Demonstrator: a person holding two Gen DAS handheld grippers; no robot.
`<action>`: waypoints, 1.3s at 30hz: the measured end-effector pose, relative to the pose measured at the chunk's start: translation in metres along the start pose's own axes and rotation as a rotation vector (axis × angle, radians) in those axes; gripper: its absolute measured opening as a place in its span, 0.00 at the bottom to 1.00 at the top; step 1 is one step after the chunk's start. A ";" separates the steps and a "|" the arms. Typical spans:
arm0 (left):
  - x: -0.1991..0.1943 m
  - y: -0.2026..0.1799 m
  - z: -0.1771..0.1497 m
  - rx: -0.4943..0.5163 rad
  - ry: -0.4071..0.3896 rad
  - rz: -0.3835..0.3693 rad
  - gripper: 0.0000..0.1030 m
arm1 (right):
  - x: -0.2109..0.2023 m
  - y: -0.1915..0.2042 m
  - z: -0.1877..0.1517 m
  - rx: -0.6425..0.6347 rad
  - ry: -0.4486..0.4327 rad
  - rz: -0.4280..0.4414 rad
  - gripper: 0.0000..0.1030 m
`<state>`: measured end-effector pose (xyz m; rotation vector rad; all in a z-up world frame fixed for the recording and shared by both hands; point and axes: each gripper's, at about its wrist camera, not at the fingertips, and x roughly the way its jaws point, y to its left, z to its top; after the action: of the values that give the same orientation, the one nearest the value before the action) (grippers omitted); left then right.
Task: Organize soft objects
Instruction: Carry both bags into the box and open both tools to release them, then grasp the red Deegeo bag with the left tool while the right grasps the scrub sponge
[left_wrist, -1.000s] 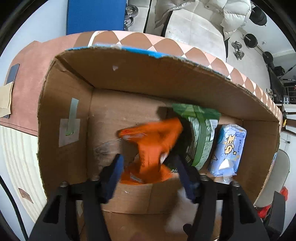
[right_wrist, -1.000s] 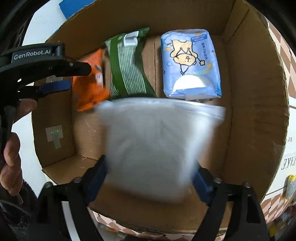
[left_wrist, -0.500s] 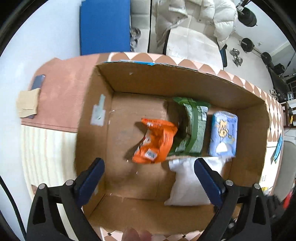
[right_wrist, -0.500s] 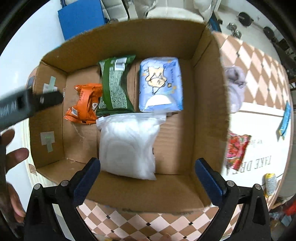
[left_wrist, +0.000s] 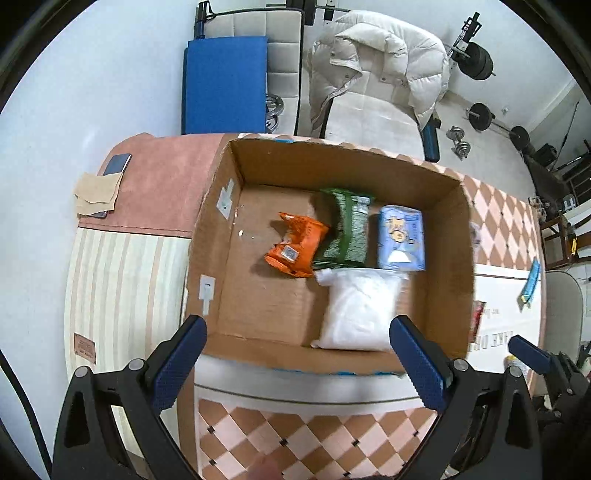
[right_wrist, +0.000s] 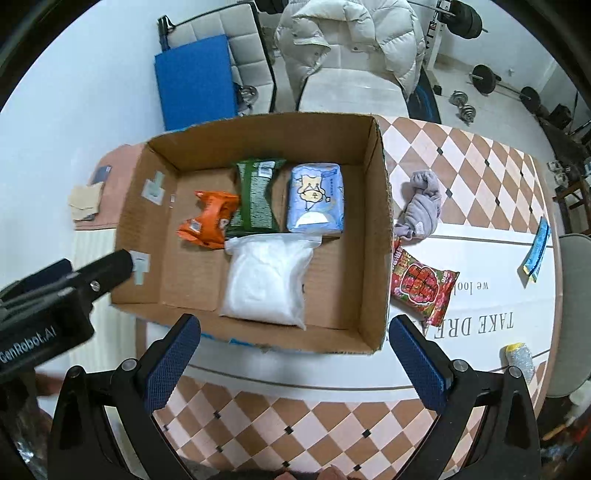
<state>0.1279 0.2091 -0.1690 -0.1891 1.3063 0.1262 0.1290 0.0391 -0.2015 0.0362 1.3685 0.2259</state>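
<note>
An open cardboard box (right_wrist: 380, 206) (left_wrist: 448, 295) holds an orange packet (right_wrist: 208, 221) (left_wrist: 297, 245), a green packet (right_wrist: 256, 197) (left_wrist: 349, 230), a blue tissue pack (right_wrist: 316, 199) (left_wrist: 400, 238) and a white soft bag (right_wrist: 267, 278) (left_wrist: 360, 308). My left gripper (left_wrist: 295, 363) is open and empty, above the box's near wall. My right gripper (right_wrist: 293, 360) is open and empty, also above the near wall. A grey cloth (right_wrist: 421, 205) and a red snack packet (right_wrist: 423, 286) lie on the table right of the box.
The table has a checkered cloth (right_wrist: 480, 166). A blue wrapper (right_wrist: 537, 249) and a yellow-topped silver object (right_wrist: 519, 358) lie at the right. A phone and beige cloth (left_wrist: 99, 184) lie at the left. A chair with a white jacket (right_wrist: 351, 48) stands behind.
Both grippers have let go of their loads and pulled back up out of the box. The orange packet and the white bag now lie on the box floor.
</note>
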 end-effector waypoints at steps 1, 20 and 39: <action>-0.007 -0.009 0.000 0.010 -0.013 0.004 0.98 | -0.007 -0.006 -0.002 0.005 -0.004 0.025 1.00; 0.127 -0.269 0.007 -0.228 0.424 -0.183 0.98 | -0.012 -0.362 -0.097 0.533 0.102 -0.135 1.00; 0.254 -0.280 -0.003 -0.441 0.549 0.089 0.98 | 0.125 -0.401 -0.121 0.085 0.432 -0.224 0.84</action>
<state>0.2457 -0.0689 -0.3962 -0.5709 1.8234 0.4647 0.0897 -0.3427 -0.4098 -0.1000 1.7970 -0.0162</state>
